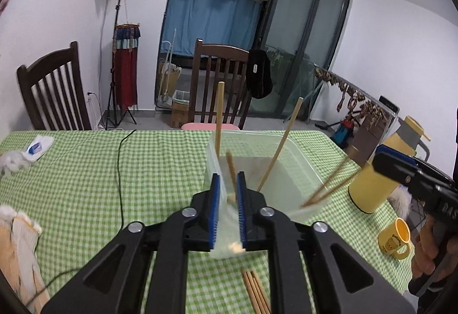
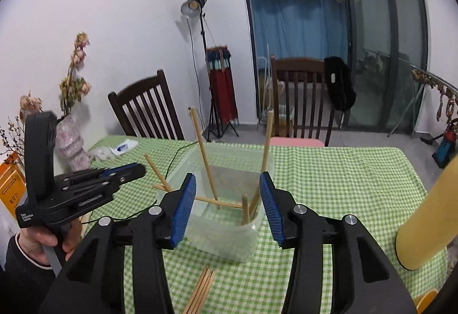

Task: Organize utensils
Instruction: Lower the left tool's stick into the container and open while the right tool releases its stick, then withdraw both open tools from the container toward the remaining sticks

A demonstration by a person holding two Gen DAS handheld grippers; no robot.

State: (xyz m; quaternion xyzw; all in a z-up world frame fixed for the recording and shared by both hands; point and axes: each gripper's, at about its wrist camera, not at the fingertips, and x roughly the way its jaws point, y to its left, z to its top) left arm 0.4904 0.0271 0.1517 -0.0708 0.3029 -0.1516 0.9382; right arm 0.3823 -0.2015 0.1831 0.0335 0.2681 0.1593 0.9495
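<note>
A clear plastic container (image 1: 300,168) (image 2: 257,228) stands on the green checked tablecloth with several wooden chopsticks (image 1: 277,153) (image 2: 204,159) leaning in it. My left gripper (image 1: 229,199) is nearly closed over the container's near left corner, with a chopstick (image 1: 231,168) between its blue pads; it also shows in the right wrist view (image 2: 126,170). My right gripper (image 2: 227,208) is open and empty, its pads on either side of the container's near end; it also shows in the left wrist view (image 1: 400,168). More chopsticks (image 1: 256,291) (image 2: 201,289) lie on the cloth in front of the container.
A yellow thermos jug (image 1: 380,170) (image 2: 426,216) and a yellow mug (image 1: 396,238) stand at the right. A black cable (image 1: 120,170) runs across the cloth. Tissues (image 1: 31,150), a vase of dried flowers (image 2: 70,142) and two wooden chairs (image 1: 220,84) are at the far side.
</note>
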